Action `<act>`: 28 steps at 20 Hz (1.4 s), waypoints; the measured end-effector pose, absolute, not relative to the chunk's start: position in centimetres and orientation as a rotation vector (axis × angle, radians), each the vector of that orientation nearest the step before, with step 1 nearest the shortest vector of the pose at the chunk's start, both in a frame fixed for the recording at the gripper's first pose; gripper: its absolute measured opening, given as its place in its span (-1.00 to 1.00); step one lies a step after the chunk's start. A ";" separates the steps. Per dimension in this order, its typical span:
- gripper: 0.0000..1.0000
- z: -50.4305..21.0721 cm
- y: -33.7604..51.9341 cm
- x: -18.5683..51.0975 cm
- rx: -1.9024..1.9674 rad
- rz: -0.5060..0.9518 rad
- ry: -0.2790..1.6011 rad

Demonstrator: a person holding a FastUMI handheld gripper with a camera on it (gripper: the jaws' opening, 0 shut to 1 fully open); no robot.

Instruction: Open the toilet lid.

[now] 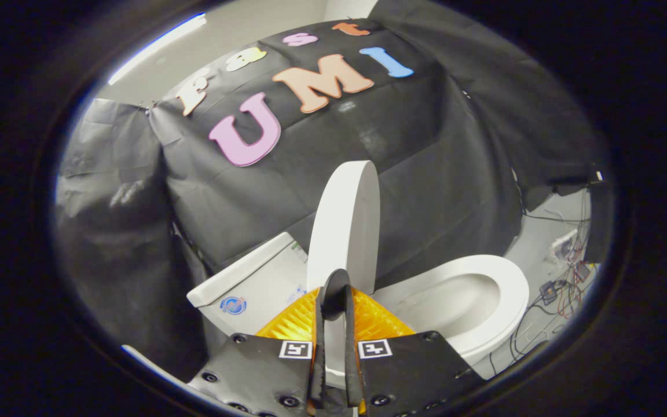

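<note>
1. Plainly, the toilet lid [345, 223] is seen raised to an almost upright position, edge-on, standing between the tank [252, 284] and the open seat [484, 301].
2. The hand-held gripper [334, 295] is seen at the lid's lower front edge, its two fingers [350, 324] drawn close together with only a narrow gap left between them.
3. A thin strip of the white lid edge is seen in that gap, but whether both fingers actually press on it cannot be told.
4. The fingertips are met at the top in a rounded arch that overlaps the lid's lower part.
5. The seat ring is found down on the bowl [455, 307], to the right of the fingers and just beyond them, with the bowl's inside exposed.
6. The tank is seen to the left of the lid, with its flat cover [241, 272] tilted in the view and a round sticker [233, 305] carried on its front.
7. A tangle of cables [559, 295] is seen lying on the floor [542, 237] to the right of the bowl, near a black cloth wall [426, 145] hung behind the toilet.
</note>
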State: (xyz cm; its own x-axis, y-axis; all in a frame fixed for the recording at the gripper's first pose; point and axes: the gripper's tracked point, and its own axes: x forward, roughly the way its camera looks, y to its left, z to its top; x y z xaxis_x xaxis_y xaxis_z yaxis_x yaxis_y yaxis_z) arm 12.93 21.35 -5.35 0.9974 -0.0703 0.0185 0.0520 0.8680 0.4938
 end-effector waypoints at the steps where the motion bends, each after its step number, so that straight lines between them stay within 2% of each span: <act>1: -0.71 -4.9 22.0 13.3 0.501 -0.045 -0.040; 16: -0.70 -1.4 33.2 18.9 0.353 0.224 -0.023; 22: -0.70 -1.8 37.0 20.6 0.336 0.271 -0.002; 28: -0.70 -1.6 37.1 20.9 0.356 0.267 -0.013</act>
